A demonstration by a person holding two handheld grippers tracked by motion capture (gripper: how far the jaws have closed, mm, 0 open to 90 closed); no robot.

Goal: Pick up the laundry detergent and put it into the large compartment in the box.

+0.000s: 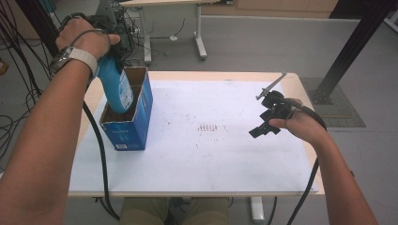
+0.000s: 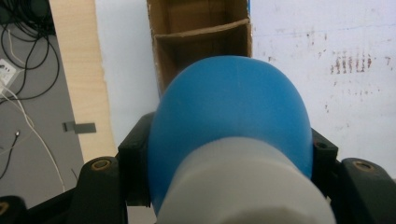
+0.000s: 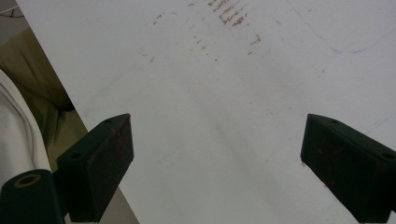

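Nearest the lens in your left gripper view: the white cap end of the blue bottle [image 2: 231,126], blurred, w/ the blue body running away from you. Your left claw [image 2: 229,154] is clamped on it, one black jaw pressed to each side of the bottle just below the cap, at 9 and 3 o'clock of it. Beyond the bottle, toward 12, the open top of the cardboard box [image 2: 201,32] shows a brown inner divider splitting it into compartments.

In the high view your left claw [image 1: 110,51] sits at approx 10 o'clock of the desk [image 1: 211,159], hand wrapped around it, bottle [image 1: 117,86] tilted, base down and inside the blue box [image 1: 129,126]. The base is in the nearer compartment; can't tell if it touches the bottom. Box stands upright on the white sheet near the desk's left edge.

Your right claw [image 3: 217,154] is wide open, nothing btwn the jaws, only the white sheet w/ brown smudges under it. In the high view your right claw [image 1: 263,126] hovers at approx 3 o'clock of the desk, well apart from box and bottle, jaws pointing toward 8 o'clock. Brown marks [image 1: 206,127] lie mid-desk, btwn the box and that claw.
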